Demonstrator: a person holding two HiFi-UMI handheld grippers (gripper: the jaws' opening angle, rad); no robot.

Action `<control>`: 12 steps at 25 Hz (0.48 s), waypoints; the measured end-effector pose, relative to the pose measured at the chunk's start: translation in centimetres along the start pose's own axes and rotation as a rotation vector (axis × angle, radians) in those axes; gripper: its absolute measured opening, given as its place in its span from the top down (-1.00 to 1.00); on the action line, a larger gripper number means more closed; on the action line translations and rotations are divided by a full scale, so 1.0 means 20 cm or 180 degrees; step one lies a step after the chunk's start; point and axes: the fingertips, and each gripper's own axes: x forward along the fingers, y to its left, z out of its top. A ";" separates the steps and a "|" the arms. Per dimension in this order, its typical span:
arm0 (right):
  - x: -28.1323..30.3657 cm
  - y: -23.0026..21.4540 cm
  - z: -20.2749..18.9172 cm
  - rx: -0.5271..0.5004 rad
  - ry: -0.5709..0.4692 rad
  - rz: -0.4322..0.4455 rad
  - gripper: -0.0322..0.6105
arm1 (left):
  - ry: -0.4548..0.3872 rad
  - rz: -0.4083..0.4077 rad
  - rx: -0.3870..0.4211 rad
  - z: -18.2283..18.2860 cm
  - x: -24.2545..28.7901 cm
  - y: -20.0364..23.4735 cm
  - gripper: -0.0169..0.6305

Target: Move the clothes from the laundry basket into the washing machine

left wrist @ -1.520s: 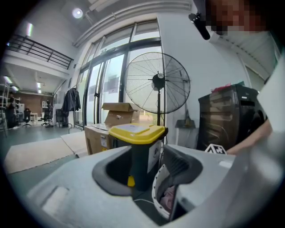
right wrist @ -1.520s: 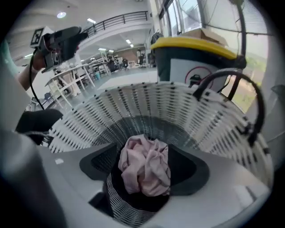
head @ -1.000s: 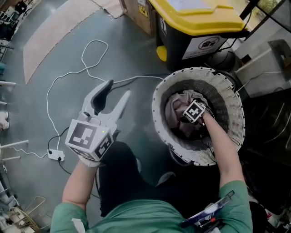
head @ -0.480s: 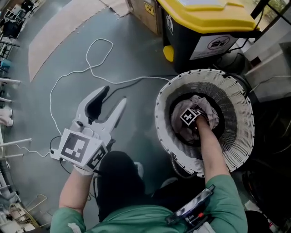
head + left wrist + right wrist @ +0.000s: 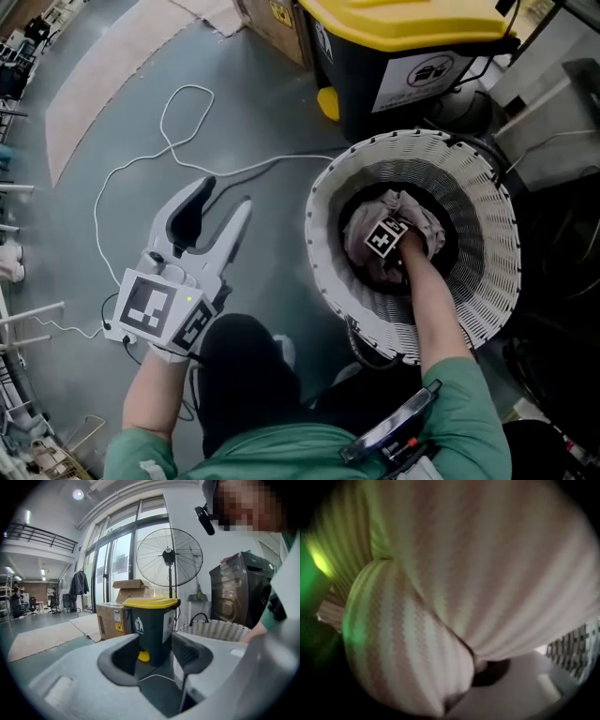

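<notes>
One round white wicker laundry basket sits right of centre on the grey floor. Of the two tools, the right tool points straight down inside it. Its jaws have just been closing and now pinch a fold of the pink striped garment, apparently to lift it out. The left tool, wide and empty, hangs at lower left. One dark washing machine stands beyond the basket.

You wear a green short-sleeved shirt; your light grey plastic left claw carries black pads and a black-and-white marker cube at eight o'clock.
</notes>
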 end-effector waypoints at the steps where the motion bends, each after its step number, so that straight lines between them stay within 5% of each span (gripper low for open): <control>1: -0.02 0.00 -0.01 -0.0019 0.0016 -0.0026 0.14 | -0.0013 -0.0012 0.0002 0.01 0.00 -0.01 0.27; 5: -0.09 0.02 -0.05 -0.0056 0.0083 0.0016 0.51 | -0.0064 -0.0053 0.0011 0.06 -0.01 -0.04 0.29; 12: -0.37 0.04 -0.04 -0.0141 -0.0071 -0.0061 0.57 | -0.0215 -0.0133 0.0000 0.19 -0.06 -0.11 0.31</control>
